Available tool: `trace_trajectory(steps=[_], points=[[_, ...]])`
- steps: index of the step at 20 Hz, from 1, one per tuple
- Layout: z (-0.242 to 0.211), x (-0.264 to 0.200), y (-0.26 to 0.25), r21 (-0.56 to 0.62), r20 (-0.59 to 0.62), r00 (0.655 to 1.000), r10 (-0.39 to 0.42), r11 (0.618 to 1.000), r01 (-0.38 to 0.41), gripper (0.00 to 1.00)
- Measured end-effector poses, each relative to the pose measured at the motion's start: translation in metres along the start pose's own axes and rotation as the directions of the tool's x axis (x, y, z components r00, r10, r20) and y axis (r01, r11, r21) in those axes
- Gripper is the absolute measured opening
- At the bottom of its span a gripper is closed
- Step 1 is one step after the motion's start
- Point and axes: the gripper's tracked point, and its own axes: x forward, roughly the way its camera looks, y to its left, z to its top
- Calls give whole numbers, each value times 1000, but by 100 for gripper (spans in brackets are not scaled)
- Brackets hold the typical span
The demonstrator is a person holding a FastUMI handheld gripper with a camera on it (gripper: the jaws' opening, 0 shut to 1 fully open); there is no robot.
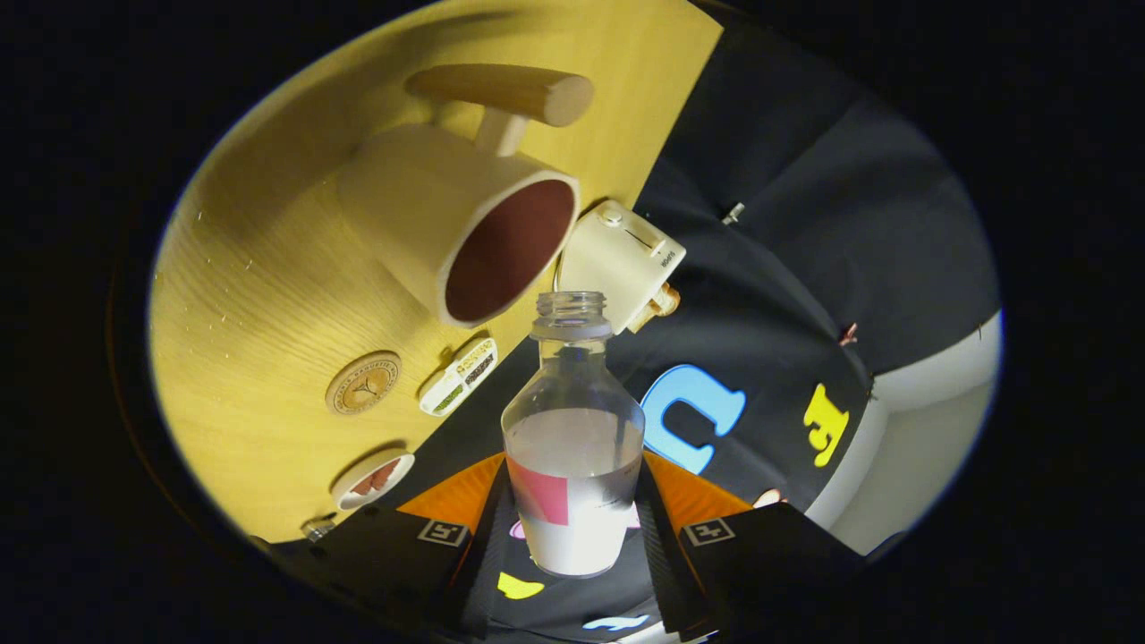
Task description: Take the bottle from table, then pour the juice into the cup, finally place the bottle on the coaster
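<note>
Gripper [572,528] tilted — fingers clamp bottle [573,447] near cup [465,237].

Bottle [573,438] between fingers — cup [465,228] beyond, on table [259,295].

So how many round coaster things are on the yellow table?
2. The wooden coaster lies on the table below the cup; the white coaster lies nearer the gripper, which grips the bottle.
</note>
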Motion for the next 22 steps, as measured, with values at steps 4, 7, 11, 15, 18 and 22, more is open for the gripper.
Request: trace_trajectory(steps=[4, 7, 11, 15, 18, 22], points=[[-10, -12, 7, 227, -65, 997, 50, 973, -34, 72], [-9, -24, 11, 471, -108, 988, 112, 881, -49, 72], [11, -29, 5, 736, -48, 987, 156, 674, -70, 72], [18, -42, -12, 910, 6, 988, 156, 408, -70, 72], [12, -52, -34, 987, 31, 994, 103, 151, -47, 72], [-26, -53, -44, 995, -17, 995, 103, -101, 27, 72]])
